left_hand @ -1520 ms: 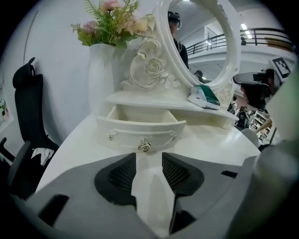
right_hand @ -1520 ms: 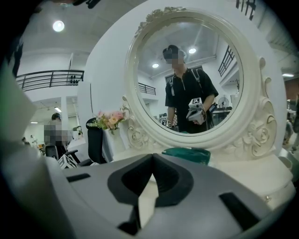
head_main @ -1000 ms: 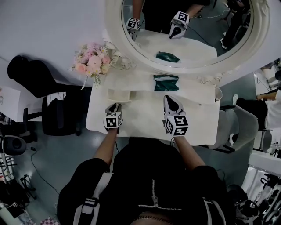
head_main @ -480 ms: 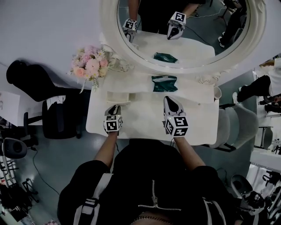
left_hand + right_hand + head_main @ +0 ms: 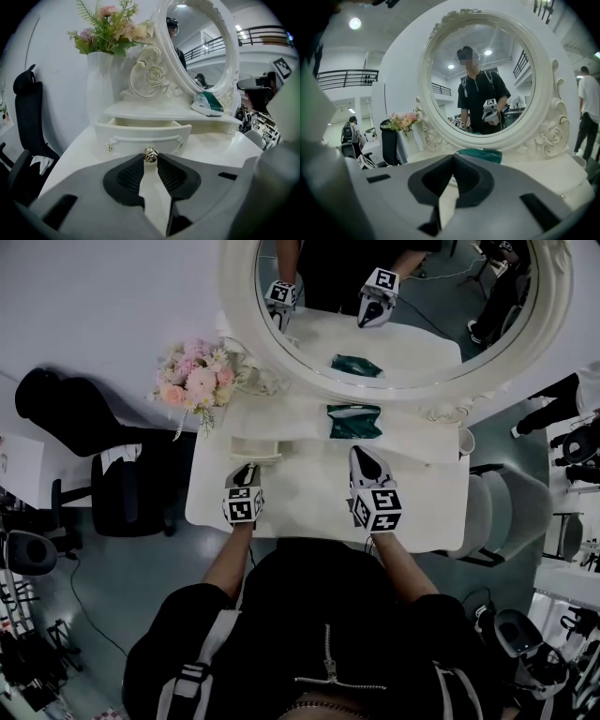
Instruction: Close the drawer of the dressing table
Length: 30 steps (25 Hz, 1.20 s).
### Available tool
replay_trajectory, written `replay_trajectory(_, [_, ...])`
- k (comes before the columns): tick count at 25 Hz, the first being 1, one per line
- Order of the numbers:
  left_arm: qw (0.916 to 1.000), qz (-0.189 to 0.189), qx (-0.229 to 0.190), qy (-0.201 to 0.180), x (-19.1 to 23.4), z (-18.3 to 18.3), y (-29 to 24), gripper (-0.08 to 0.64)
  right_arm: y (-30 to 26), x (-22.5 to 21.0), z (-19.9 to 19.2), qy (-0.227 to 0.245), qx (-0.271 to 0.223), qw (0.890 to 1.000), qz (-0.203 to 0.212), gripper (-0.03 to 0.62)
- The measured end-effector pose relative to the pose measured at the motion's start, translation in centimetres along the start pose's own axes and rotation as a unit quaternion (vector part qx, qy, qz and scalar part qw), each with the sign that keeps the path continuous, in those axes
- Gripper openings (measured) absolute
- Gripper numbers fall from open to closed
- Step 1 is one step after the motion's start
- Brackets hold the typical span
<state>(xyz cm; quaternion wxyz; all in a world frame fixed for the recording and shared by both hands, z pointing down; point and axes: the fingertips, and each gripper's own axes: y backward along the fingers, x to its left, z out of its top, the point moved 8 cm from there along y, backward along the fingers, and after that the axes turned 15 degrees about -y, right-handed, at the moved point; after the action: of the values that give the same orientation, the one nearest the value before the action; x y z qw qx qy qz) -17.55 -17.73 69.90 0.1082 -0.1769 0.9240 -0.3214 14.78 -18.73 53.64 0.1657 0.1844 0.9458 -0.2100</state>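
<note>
The white dressing table (image 5: 309,498) has a small drawer (image 5: 255,448) pulled out under its left shelf. In the left gripper view the drawer front (image 5: 140,138) faces me, with its gold rose knob (image 5: 150,154) in the middle. My left gripper (image 5: 150,159) has its fingertips closed on either side of that knob. In the head view it (image 5: 246,469) sits right at the drawer's front. My right gripper (image 5: 364,454) hovers over the table's middle with its tips together and nothing in them. In its own view it (image 5: 452,159) points at the mirror.
A green pouch (image 5: 354,420) lies on the raised shelf below the round mirror (image 5: 403,306). A vase of pink flowers (image 5: 195,378) stands at the back left. A black chair (image 5: 122,484) is left of the table and a grey chair (image 5: 511,512) is to its right.
Both grippers and the drawer stand as before. Only the view shifts a little, and people at the right edge have moved.
</note>
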Motion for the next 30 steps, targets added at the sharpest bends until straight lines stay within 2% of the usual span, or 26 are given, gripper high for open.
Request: replay_trajectory(30, [0.9999,-0.008,0.007,-0.004,1.4,1.3,-2.4,0.095,-0.9,-0.9,0.6,-0.008,0.000,1.000,-0.016,0.000])
